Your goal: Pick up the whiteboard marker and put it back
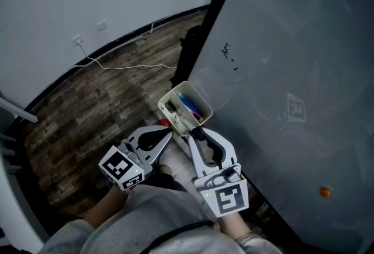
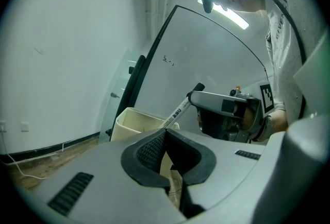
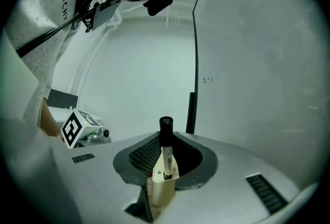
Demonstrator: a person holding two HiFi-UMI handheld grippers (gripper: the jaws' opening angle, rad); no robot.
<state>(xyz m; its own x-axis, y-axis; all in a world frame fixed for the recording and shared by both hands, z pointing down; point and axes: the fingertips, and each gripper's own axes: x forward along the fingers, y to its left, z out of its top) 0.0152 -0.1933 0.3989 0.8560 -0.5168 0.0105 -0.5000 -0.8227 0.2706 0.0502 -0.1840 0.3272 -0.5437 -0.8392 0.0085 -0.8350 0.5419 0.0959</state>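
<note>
A cream pen box [image 1: 172, 93] hangs at the whiteboard's lower left edge, with blue and purple pens [image 1: 190, 105] inside. My right gripper [image 1: 193, 128] is at the box's near corner, shut on the whiteboard marker. The marker [image 2: 181, 107] is white with a black cap and slants up out of the box [image 2: 135, 117] into the right gripper [image 2: 221, 107]. In the right gripper view the marker [image 3: 165, 145] stands between the pads of that gripper [image 3: 165, 138], its lower end behind the cream box wall [image 3: 161, 189]. My left gripper [image 1: 170, 132] [image 2: 166, 138] is shut and empty, just left of the box.
The grey whiteboard [image 1: 292, 72] with its black frame [image 1: 204, 25] fills the right side, and an orange magnet [image 1: 325, 192] sits low on it. Wood floor [image 1: 87, 107] lies to the left, where a white cable [image 1: 134, 65] runs from a wall socket [image 1: 79, 40]. Something red [image 1: 165, 122] shows beside the box.
</note>
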